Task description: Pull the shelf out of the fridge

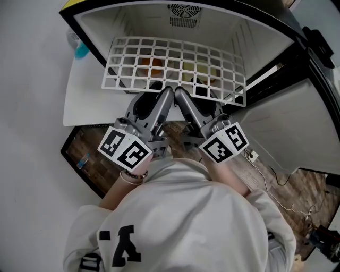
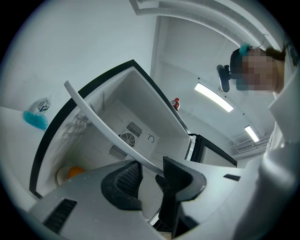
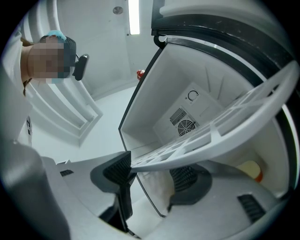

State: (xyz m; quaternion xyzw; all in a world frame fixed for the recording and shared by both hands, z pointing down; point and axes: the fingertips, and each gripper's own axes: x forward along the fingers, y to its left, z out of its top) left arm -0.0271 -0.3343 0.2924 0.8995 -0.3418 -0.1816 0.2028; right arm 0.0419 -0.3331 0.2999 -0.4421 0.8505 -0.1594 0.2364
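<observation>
The white grid shelf (image 1: 175, 64) hangs tilted in front of the open fridge (image 1: 133, 21), its far edge still over the opening. My left gripper (image 1: 168, 90) and right gripper (image 1: 180, 91) meet side by side at the middle of its near edge. In the left gripper view the shelf (image 2: 103, 126) runs edge-on down between the dark pads, and the left gripper (image 2: 150, 176) is shut on it. In the right gripper view the shelf (image 3: 225, 126) comes in from the right. Its corner sits between the pads of the right gripper (image 3: 154, 171), which is shut on it.
An orange item (image 1: 154, 64) and a pale one lie inside the fridge below the grid. The fan vent (image 1: 185, 15) is on the back wall. The open door (image 1: 297, 127) stands at the right. A blue-capped bottle (image 1: 79, 48) sits at the left, and a cable (image 1: 265, 175) trails on the wooden floor.
</observation>
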